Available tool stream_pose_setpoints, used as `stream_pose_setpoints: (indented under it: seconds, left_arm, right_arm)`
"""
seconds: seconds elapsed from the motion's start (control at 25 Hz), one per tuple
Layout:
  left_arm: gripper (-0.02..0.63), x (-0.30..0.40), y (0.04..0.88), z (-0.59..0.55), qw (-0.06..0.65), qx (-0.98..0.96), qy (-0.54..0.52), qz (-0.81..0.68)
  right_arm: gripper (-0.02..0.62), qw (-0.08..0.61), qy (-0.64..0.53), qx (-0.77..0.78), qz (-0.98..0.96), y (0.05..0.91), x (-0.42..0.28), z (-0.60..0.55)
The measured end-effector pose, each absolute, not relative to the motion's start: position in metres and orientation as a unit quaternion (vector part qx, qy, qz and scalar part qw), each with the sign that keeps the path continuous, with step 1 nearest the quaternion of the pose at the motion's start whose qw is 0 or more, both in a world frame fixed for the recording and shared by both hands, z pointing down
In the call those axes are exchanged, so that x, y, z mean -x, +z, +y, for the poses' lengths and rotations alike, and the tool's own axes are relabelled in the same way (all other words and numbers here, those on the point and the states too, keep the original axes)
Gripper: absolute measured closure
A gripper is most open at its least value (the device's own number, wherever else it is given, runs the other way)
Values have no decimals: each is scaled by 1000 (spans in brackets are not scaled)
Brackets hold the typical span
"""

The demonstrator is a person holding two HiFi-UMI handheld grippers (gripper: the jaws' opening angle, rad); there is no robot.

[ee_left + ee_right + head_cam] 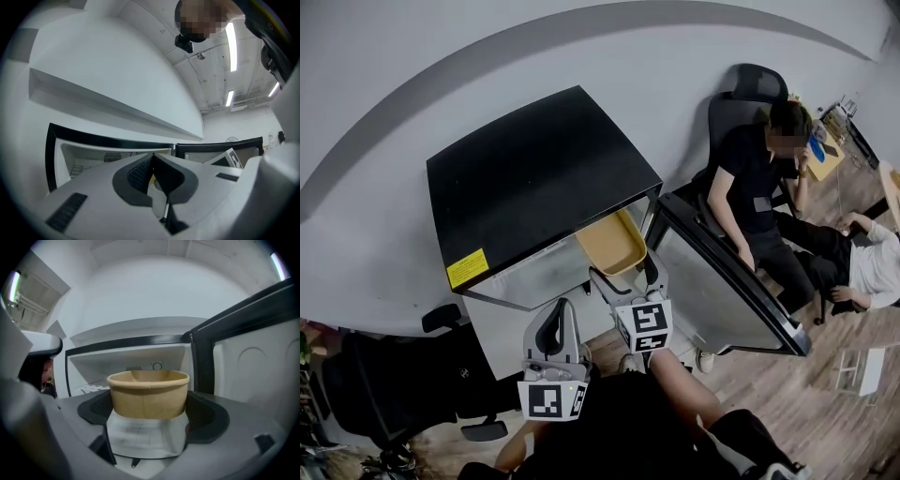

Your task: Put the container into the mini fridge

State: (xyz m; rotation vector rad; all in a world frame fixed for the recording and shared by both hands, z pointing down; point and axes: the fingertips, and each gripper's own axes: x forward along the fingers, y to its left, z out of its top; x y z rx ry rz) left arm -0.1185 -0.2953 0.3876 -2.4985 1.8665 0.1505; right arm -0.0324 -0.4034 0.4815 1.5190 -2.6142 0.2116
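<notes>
A tan paper container (149, 393) sits between the jaws of my right gripper (150, 409), which is shut on its sides. In the head view the container (614, 244) is at the mouth of the black mini fridge (534, 178), level with its opening, and the right gripper (625, 274) is just below it. The fridge door (727, 291) stands swung open to the right. The white fridge interior (131, 359) shows behind the container. My left gripper (555, 317) hangs lower left of the opening. Its fingers (140, 171) are pressed together with nothing between them.
A person in black sits on an office chair (741, 103) right of the open door, with a second person in white (872, 267) beyond. A black chair base (403, 375) stands at the lower left. The floor (806, 403) is wood.
</notes>
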Motion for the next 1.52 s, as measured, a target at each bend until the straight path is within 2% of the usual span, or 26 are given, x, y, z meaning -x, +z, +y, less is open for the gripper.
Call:
stream_pose_setpoints:
  seconds: [0.8,1.52]
  left_arm:
    - [600,153,399,-325,-10,800,43,598]
    - [600,160,395,-320,-4,798,46,601]
  right_arm:
    - [103,80,60,-514,-852,496,67,-490]
    - [101,80,77,-514,-851,498,67,-483]
